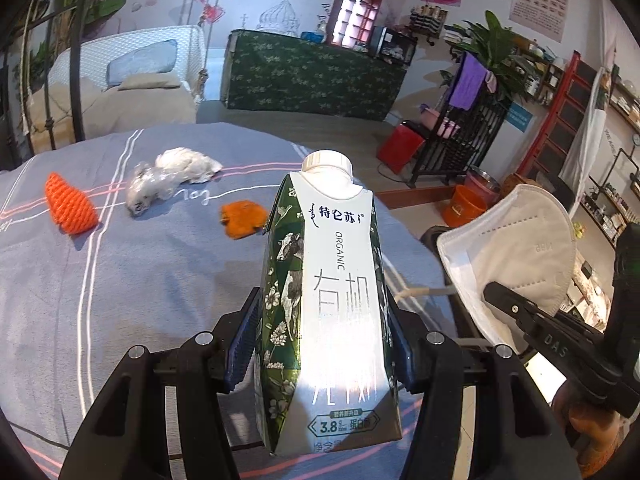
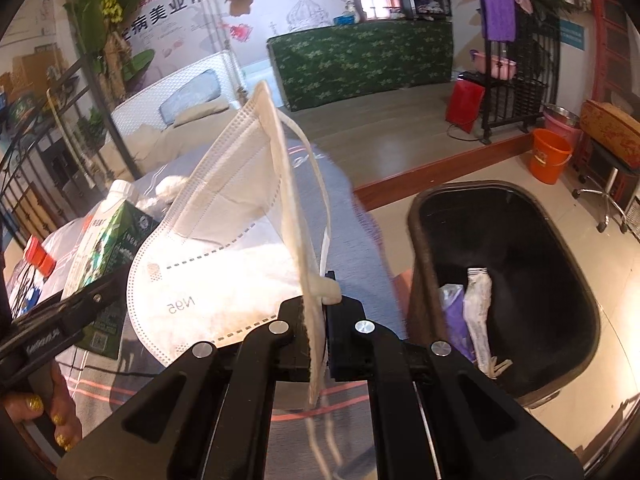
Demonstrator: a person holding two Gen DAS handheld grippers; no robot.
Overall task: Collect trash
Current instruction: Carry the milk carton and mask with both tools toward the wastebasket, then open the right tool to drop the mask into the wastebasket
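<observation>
My left gripper (image 1: 322, 344) is shut on a green and white milk carton (image 1: 328, 300) and holds it upright above the grey-blue cloth (image 1: 140, 280). The carton also shows in the right wrist view (image 2: 106, 240). My right gripper (image 2: 316, 332) is shut on a white N95 mask (image 2: 224, 248), held up beside the carton; the mask also shows in the left wrist view (image 1: 516, 248). On the cloth lie an orange foam net (image 1: 70, 206), a crumpled plastic wrap (image 1: 148, 188), a white tissue wad (image 1: 190, 164) and an orange peel (image 1: 242, 218). A black bin (image 2: 516, 280) stands on the floor to the right.
The bin holds a purple wrapper (image 2: 456, 316) and a white wrapper (image 2: 478, 312). A bottle with a red cap (image 2: 34, 256) lies at the left. An orange bucket (image 2: 548, 156), a red bag (image 2: 464, 100) and a black metal rack (image 2: 516, 80) stand on the floor beyond.
</observation>
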